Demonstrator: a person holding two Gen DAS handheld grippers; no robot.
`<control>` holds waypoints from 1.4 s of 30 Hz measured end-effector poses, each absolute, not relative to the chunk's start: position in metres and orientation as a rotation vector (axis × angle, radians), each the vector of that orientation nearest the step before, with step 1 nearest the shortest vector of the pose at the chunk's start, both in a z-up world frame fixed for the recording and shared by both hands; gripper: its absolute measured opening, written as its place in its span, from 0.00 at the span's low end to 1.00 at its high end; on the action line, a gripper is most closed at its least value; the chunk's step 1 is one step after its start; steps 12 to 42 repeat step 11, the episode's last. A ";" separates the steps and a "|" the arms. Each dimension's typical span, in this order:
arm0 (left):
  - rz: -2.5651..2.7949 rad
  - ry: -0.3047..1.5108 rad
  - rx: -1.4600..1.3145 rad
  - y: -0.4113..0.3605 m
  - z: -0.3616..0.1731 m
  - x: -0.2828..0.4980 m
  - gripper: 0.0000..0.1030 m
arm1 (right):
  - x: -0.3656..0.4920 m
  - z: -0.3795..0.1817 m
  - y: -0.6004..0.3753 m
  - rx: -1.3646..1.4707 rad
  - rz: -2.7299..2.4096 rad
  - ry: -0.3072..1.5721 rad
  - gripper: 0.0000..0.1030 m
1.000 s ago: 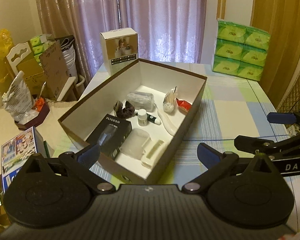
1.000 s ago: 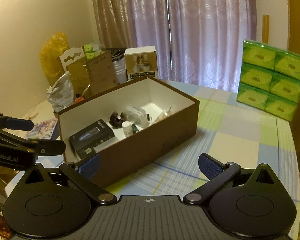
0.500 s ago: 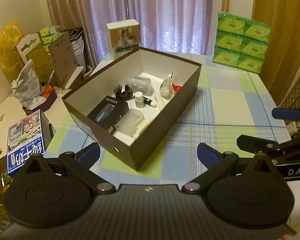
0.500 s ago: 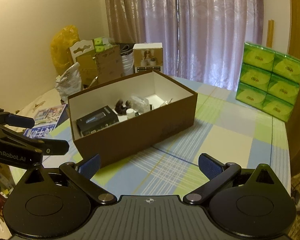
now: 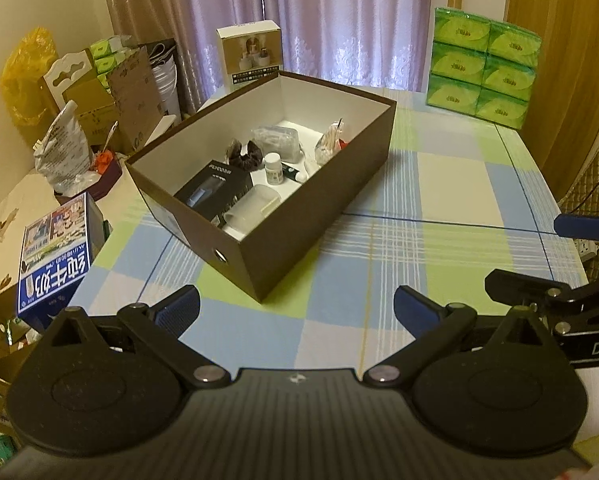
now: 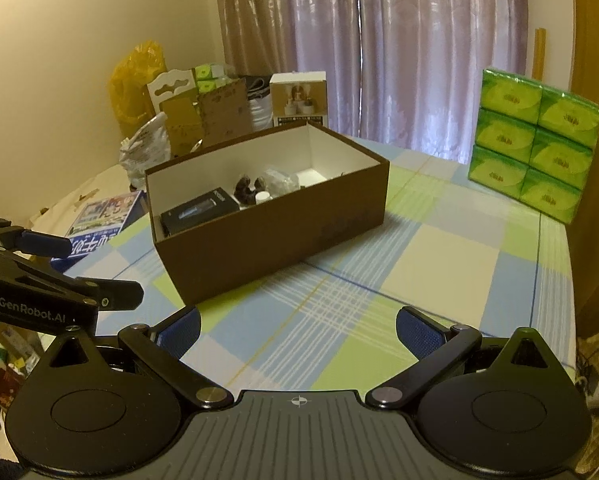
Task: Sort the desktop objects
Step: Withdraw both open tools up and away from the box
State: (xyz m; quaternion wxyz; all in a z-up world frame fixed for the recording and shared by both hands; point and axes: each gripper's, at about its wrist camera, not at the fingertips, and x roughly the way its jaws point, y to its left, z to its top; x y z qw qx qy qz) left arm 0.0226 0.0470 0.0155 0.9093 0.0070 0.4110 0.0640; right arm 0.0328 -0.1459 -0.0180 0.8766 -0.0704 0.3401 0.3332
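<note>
At the far left, off the edge of the surface [image 5: 451,184], a blue printed carton with white lettering [image 5: 55,264] lies beside a crumpled white plastic bag [image 5: 61,152]. The surface wears a checked cloth of blue, green and cream squares. Near its left side sits the brown open-topped cardboard box with a white interior [image 5: 299,216], set at an angle. Inside it, from the near left end, lie a black flat rectangular package [image 5: 215,194], a translucent plastic container [image 5: 251,208], a dark brown scrunchie [image 5: 243,152], a small white bottle [image 5: 273,168] and a clear crinkled plastic bag [image 5: 277,140]; the items at the box's far right wall are too jumbled to tell apart.

The left hand-held gripper [image 5: 295,308] hovers over the cloth short of the box, its blue-padded fingers spread wide and empty. The right hand-held gripper [image 6: 297,326] is likewise wide apart with nothing between its fingers, well back from the box.

At the far right corner stands a stack of green wrapped tissue packs [image 6: 535,140], well apart from the box.
</note>
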 end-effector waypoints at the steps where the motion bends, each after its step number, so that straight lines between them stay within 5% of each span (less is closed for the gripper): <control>1: 0.133 0.848 0.013 0.046 0.015 0.021 0.99 | 0.032 -0.019 -0.148 -0.146 0.697 0.712 0.98; 42: 0.158 0.841 0.021 0.029 0.012 0.009 0.99 | 0.023 -0.024 -0.163 -0.142 0.715 0.723 0.98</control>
